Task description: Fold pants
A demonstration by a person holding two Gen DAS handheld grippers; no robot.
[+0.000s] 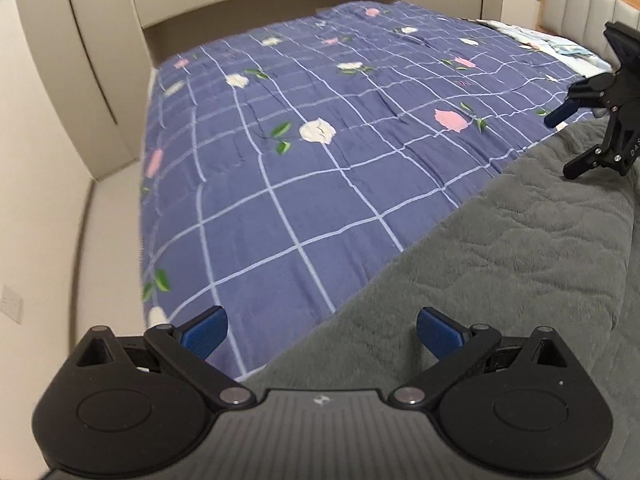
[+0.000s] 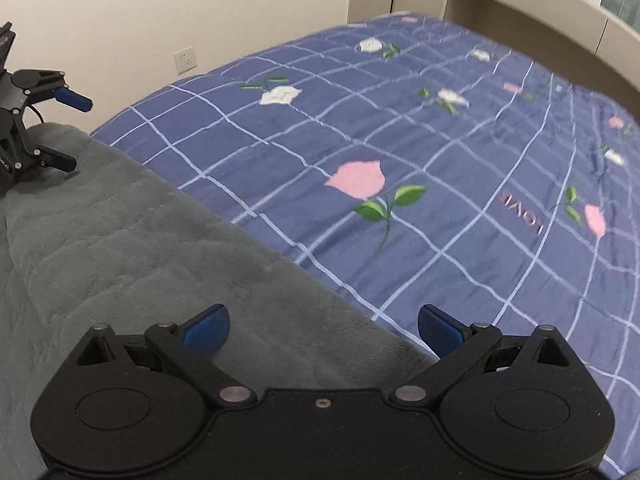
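Observation:
Grey fleece pants [image 1: 500, 264] lie flat on the blue checked bedspread [image 1: 320, 152], with their long edge running diagonally. My left gripper [image 1: 322, 334] hovers open over that edge, one blue pad above the bedspread and the other above the pants. In the right wrist view the same pants [image 2: 132, 248] fill the lower left, and my right gripper [image 2: 324, 330] stands open astride their edge, holding nothing. Each gripper shows in the other's view: the right gripper [image 1: 568, 144] open at the far right, the left gripper [image 2: 76, 132] open at the far left, both above the pants' ends.
The bedspread [image 2: 440, 152] with pink and white flowers covers the rest of the bed. A beige built-in wall unit [image 1: 100, 60] borders the bed's far side, and a padded headboard [image 1: 592, 0] with a pale pillow [image 1: 560, 44] stands at the right. A wall socket [image 2: 185, 60] sits behind the bed.

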